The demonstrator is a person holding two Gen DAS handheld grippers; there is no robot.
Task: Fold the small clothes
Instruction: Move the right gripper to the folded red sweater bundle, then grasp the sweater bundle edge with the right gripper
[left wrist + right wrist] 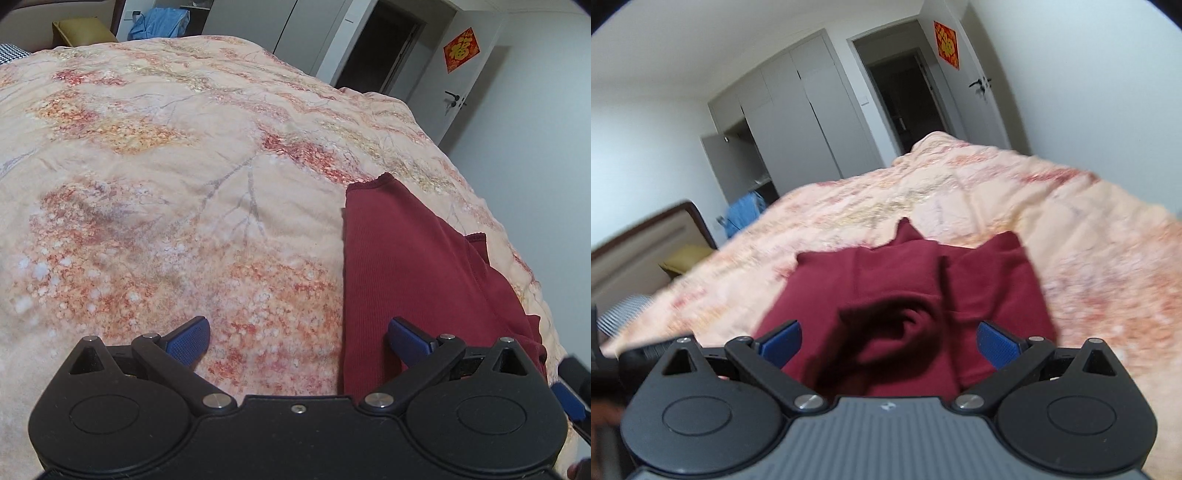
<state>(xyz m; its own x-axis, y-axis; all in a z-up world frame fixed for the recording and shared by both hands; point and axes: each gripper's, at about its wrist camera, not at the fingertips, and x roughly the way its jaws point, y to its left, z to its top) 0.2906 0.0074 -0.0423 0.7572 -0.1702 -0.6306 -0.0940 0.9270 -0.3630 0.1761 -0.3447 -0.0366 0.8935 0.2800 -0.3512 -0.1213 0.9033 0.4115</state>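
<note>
A dark red ribbed garment lies partly folded on the bed's floral quilt, at the right of the left wrist view. My left gripper hovers open over the garment's left edge, its right blue pad above the cloth and nothing held. In the right wrist view the same garment lies ahead and below, with a rumpled dark fold near the middle. My right gripper is open above its near part, with nothing between its fingers. This view is blurred.
The quilt covers the whole bed. A headboard, yellow pillow and blue cloth lie at the far left. Grey wardrobe doors, a dark doorway and a door with a red decoration stand beyond.
</note>
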